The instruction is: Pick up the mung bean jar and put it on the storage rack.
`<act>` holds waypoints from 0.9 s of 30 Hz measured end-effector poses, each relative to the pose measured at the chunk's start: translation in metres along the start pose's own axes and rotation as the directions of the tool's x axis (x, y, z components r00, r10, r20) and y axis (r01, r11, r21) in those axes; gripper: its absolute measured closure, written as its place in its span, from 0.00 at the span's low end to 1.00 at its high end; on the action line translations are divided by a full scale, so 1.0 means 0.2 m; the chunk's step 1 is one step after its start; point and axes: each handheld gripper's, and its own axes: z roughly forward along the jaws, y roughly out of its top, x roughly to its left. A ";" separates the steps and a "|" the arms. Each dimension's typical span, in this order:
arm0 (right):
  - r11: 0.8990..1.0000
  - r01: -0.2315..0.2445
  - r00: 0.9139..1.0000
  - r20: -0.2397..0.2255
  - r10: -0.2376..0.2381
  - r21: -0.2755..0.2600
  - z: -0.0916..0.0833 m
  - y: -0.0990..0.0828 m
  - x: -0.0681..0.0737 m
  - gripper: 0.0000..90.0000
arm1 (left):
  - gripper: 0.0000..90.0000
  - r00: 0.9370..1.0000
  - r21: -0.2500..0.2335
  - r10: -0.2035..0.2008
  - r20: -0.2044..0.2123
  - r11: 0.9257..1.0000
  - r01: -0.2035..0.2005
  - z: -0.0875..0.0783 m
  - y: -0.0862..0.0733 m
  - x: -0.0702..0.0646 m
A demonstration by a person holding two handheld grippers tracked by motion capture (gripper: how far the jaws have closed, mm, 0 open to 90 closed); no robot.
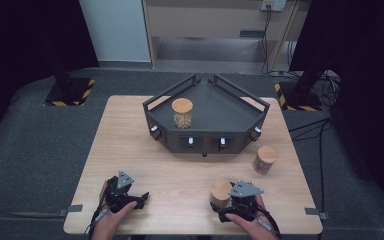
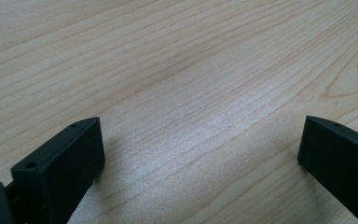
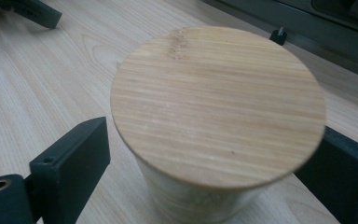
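Right hand-held gripper (image 3: 205, 154) straddles the round wooden-lidded glass jar (image 3: 216, 105), jaws half-closed, contact unclear; left hand-held gripper (image 2: 200, 154), well left of it, gapes empty over the pale wooden tabletop (image 2: 177, 70).

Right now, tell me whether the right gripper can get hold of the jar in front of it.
Probably yes. The right gripper already has its jaws on either side of the jar, which stands upright on the table with nothing between. Whether the pads press on the glass yet is unclear.
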 end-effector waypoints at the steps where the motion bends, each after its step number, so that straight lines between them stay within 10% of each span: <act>1: 1.000 0.002 1.000 0.002 -0.002 0.000 0.01 0.00 0.00 0.09 | 0.00 1.000 0.000 0.000 0.000 1.000 0.000 0.00 0.00 0.00; 27: 1.000 -0.003 0.999 0.047 0.005 -0.028 0.06 -0.02 0.04 0.28 | 0.00 1.000 0.000 0.000 0.000 1.000 0.000 0.00 0.00 0.00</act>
